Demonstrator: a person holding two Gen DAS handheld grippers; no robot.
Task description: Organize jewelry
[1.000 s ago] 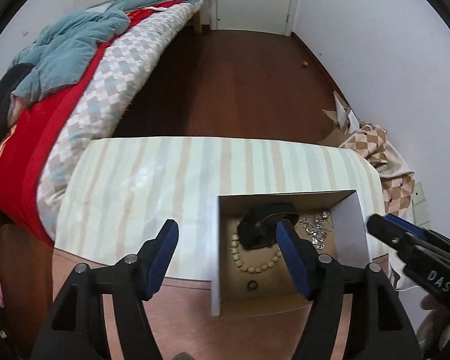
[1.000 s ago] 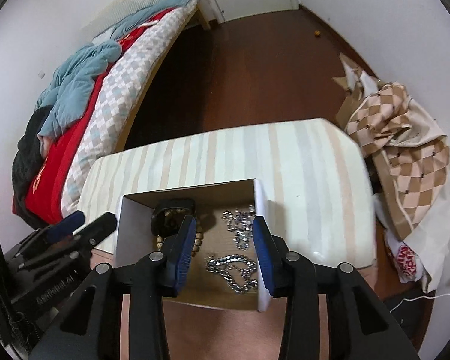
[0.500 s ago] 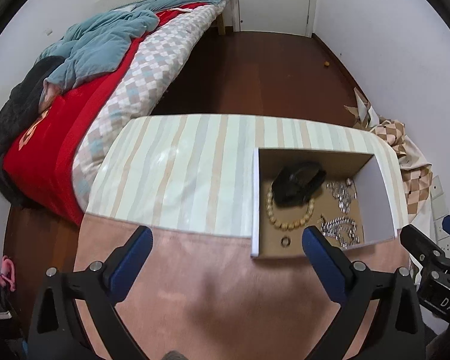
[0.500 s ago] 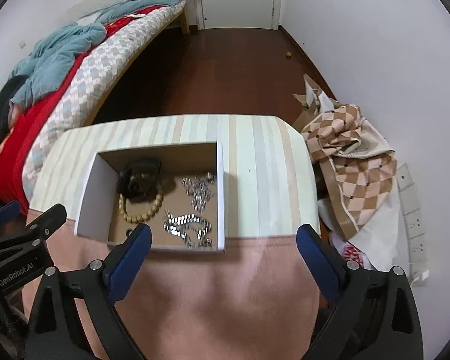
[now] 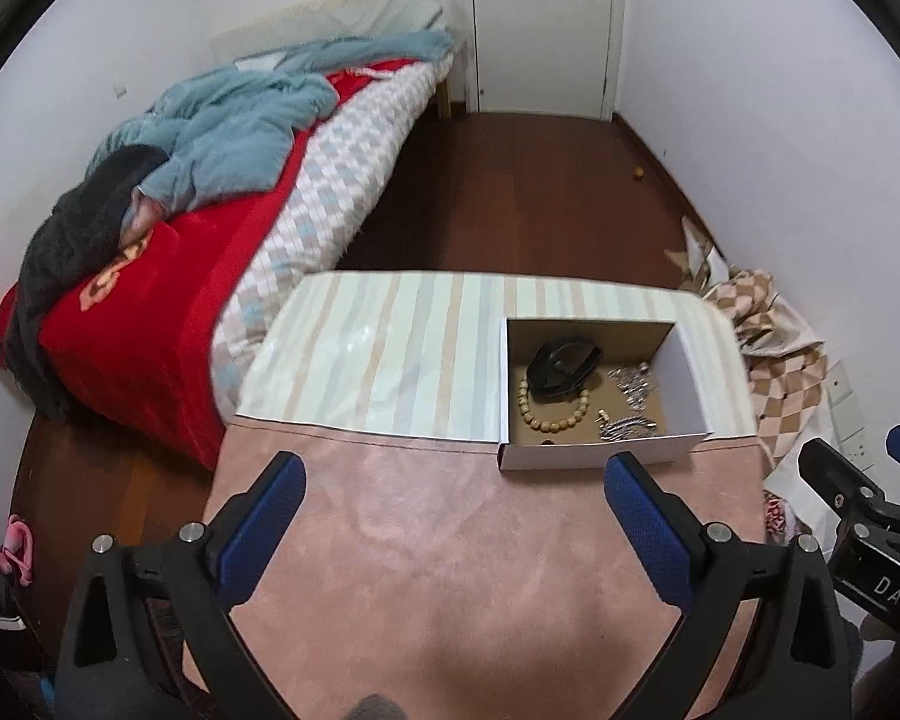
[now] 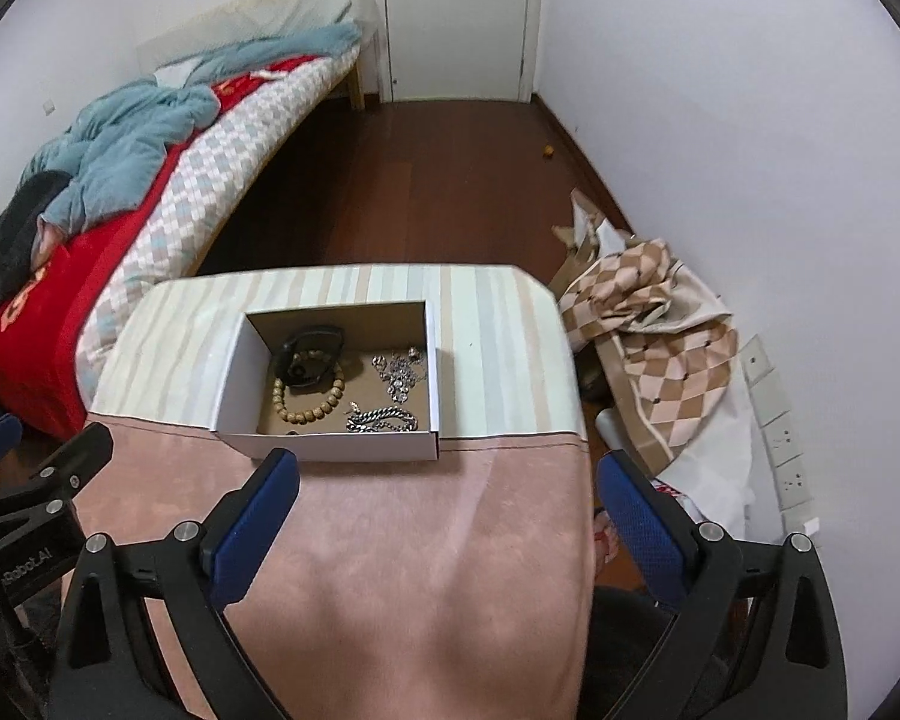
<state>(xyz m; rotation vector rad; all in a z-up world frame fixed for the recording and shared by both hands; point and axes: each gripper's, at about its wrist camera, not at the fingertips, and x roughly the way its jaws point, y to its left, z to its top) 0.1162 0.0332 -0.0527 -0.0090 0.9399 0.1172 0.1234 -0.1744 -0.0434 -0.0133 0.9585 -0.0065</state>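
An open white cardboard box [image 5: 684, 372] [image 6: 234, 372] sits on the table. Inside lie a black watch [image 5: 561, 365] [image 6: 309, 354], a wooden bead bracelet [image 5: 555, 411] [image 6: 306, 405], a silver chain [image 5: 627, 427] [image 6: 384, 420] and a silver necklace [image 5: 630, 384] [image 6: 399, 369]. My left gripper [image 5: 453, 516] is wide open and empty, held back above the pink cloth near the box's front. My right gripper [image 6: 447, 519] is wide open and empty, also short of the box.
The table carries a striped cloth [image 5: 390, 348] at the far half and a pink cloth [image 5: 450, 570] near me. A bed [image 5: 210, 210] stands at the left. Checked fabric and cardboard [image 6: 648, 324] lie on the floor at the right, by the wall.
Both grippers have opened wide and pulled back and up from the box. The box and jewelry now sit farther ahead in both views.
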